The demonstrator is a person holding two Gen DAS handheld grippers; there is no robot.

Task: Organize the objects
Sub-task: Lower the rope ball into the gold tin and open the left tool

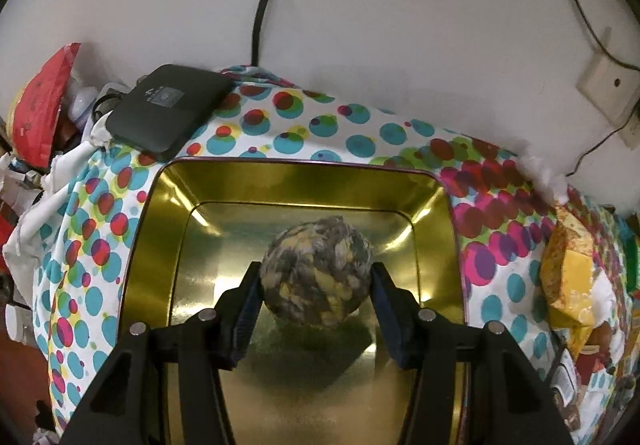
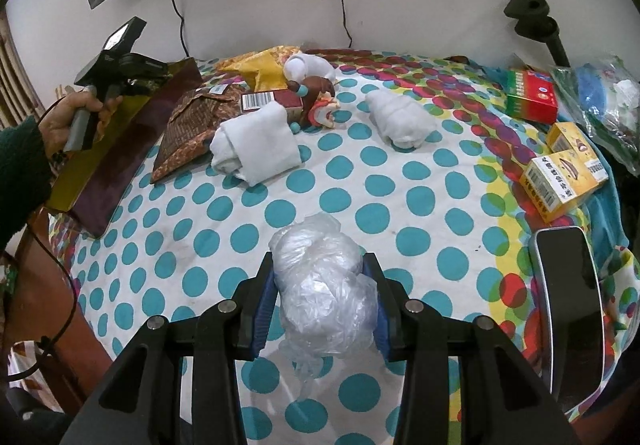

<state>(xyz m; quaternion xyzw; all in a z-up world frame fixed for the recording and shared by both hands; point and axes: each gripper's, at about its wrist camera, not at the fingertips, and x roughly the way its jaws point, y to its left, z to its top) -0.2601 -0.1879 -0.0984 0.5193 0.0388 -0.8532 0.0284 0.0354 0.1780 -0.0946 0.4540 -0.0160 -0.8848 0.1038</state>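
Left claw [image 1: 318, 277] clamps a mottled grey-yellow ball [image 1: 316, 271] over the gold tin [image 1: 448, 205] at frame centre. Right claw [image 2: 322, 297] pinches a crumpled clear plastic bag [image 2: 326, 285] above the polka-dot cloth [image 2: 400, 185]; yellow boxes [image 2: 560, 181] at right carry barcodes, their print unreadable.

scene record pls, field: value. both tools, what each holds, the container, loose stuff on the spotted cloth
left tool: shut on mottled grey-yellow ball, over the open tin
right tool: shut on crumpled clear plastic bag, above the spotted cloth
container: gold tin, nothing inside but the held ball
loose items: two rolled white cloths, yellow boxes, green-red box, phone
person: left hand on the other tool's handle
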